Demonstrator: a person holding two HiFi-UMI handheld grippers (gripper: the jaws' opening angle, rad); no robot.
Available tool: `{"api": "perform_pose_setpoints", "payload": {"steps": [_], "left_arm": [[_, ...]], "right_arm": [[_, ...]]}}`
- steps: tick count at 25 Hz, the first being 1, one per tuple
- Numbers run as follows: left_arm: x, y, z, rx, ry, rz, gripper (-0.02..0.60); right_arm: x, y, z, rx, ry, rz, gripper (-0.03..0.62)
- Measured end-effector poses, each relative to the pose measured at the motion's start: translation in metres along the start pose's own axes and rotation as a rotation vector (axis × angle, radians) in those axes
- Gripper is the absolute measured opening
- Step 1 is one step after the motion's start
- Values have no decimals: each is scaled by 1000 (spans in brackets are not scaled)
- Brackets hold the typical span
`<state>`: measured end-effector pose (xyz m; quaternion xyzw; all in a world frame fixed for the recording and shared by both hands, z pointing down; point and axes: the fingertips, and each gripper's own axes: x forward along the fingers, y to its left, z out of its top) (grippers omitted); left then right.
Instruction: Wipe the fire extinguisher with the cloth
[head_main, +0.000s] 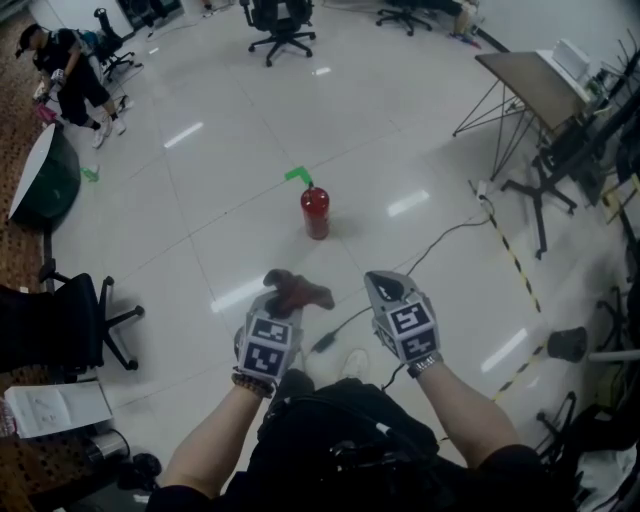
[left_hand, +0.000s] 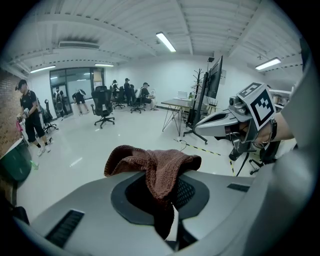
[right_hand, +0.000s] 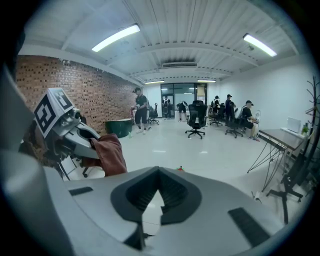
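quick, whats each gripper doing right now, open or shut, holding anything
Left gripper: shut on the brown cloth.
Right gripper: shut, holding nothing.

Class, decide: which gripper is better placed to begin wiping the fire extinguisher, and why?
Left. The left gripper grips the brown cloth; the right gripper is shut and empty. The fire extinguisher stands ahead of both.

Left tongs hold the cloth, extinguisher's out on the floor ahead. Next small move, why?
Probably carry the left tongs forward and down toward the fire extinguisher: the brown cloth is clamped in them, while the extinguisher stands upright well ahead, untouched. The right tongs are shut, empty.
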<state>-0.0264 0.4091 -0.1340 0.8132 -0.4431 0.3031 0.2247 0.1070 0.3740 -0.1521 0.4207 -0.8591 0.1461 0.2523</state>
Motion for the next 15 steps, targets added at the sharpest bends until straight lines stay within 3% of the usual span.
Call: {"api": "perform_pose_setpoints", "payload": {"steps": [15], "left_arm": [[2, -34, 3, 9, 5, 27, 46]], "right_arm": [[-22, -12, -14, -32, -6, 36, 20]]}}
